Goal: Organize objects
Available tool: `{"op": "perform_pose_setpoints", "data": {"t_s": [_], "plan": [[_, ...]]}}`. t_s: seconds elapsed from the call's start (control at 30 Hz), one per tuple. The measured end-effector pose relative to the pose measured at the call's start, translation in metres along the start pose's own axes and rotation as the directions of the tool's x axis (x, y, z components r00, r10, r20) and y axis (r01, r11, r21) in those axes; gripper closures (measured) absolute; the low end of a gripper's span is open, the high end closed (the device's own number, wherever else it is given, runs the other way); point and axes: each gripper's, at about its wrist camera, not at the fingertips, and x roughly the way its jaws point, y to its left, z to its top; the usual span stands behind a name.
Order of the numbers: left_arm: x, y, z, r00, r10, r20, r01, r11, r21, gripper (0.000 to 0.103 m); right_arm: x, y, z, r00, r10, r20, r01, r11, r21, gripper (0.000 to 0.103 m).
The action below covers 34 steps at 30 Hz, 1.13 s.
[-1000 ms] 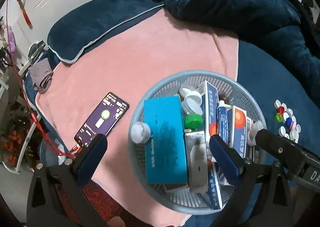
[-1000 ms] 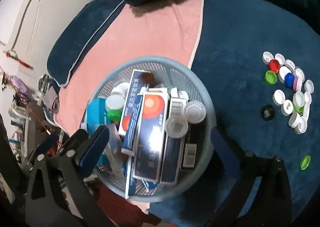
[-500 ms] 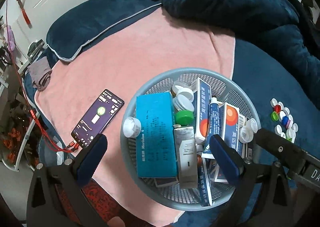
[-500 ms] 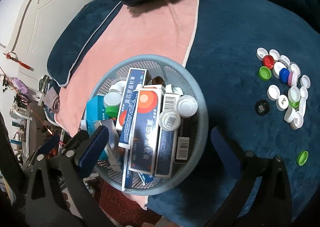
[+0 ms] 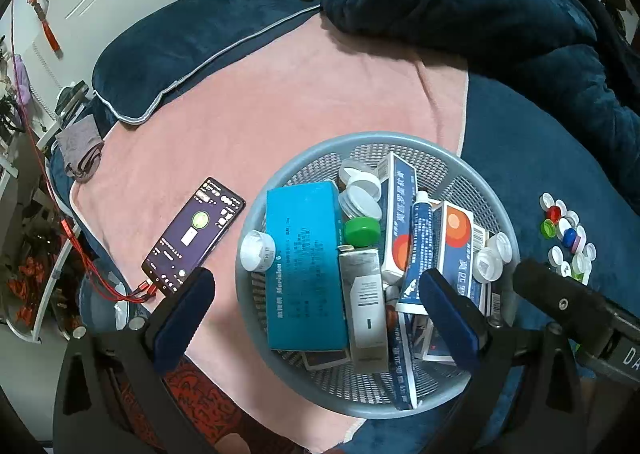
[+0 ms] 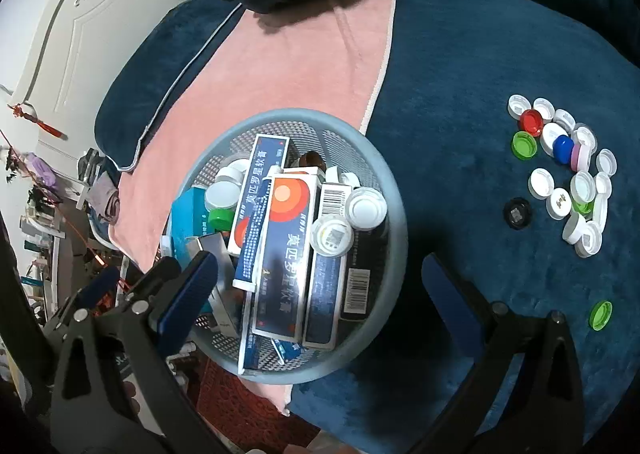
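Left gripper (image 5: pixel 316 306) hangs wide open over the round grey basket (image 5: pixel 460 157), holding nothing. Inside the basket: a big teal box (image 5: pixel 304 266) at nine o'clock, a green cap (image 5: pixel 362 232) dead centre, white lids (image 5: pixel 360 193) toward twelve. A lit phone (image 5: pixel 194 232) lies at nine o'clock on the pink towel (image 5: pixel 280 93). Loose bottle caps (image 5: pixel 566 232) scatter at three o'clock.

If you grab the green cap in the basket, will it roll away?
Probably light: the green cap is small plastic. It lies wedged among boxes and white lids in the basket, so it likely won't roll far. Its round, smooth side might slip between the fingers.
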Motion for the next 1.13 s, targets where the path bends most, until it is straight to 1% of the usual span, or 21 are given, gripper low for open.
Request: {"op": "perform_pose_setpoints", "data": {"t_s": [0.27,0.57,0.67,0.77,0.9,1.0,1.07,1.13], "plan": [[-0.003,-0.012,0.000,1.000,-0.007,-0.003,0.007,1.000,0.010,0.001,-0.007,-0.011,0.000,1.000,-0.009,0.005,0.009,1.000,0.013,0.000],[-0.010,-0.036,-0.003,1.000,-0.016,0.000,0.016,0.999,0.050,0.001,-0.021,-0.028,-0.003,1.000,-0.012,0.021,0.012,0.999,0.030,0.000],[-0.015,-0.046,-0.004,0.999,-0.050,-0.001,0.050,0.997,0.057,0.001,-0.028,-0.035,-0.004,0.999,-0.009,0.031,0.008,0.999,0.041,0.000],[-0.024,-0.057,-0.004,0.995,-0.102,0.000,0.102,0.993,0.054,0.001,-0.040,-0.046,-0.005,0.999,0.005,0.053,-0.009,0.997,0.071,0.000],[-0.039,-0.077,-0.009,0.992,-0.120,0.037,0.117,0.990,0.084,0.001,-0.057,-0.062,-0.008,0.997,-0.001,0.082,-0.007,0.995,0.097,0.000],[-0.047,-0.090,-0.013,0.993,-0.109,0.035,0.106,0.990,0.093,0.001,-0.069,-0.073,-0.011,0.995,0.000,0.100,-0.012,0.992,0.122,0.000],[-0.057,-0.102,-0.017,0.993,-0.088,0.080,0.076,0.988,0.137,0.001,-0.079,-0.083,-0.013,0.993,-0.005,0.117,-0.011,0.990,0.138,0.000],[-0.062,-0.112,-0.020,0.992,-0.081,0.098,0.064,0.984,0.168,0.001,-0.091,-0.096,-0.017,0.991,-0.014,0.136,-0.007,0.987,0.158,0.000]]}}
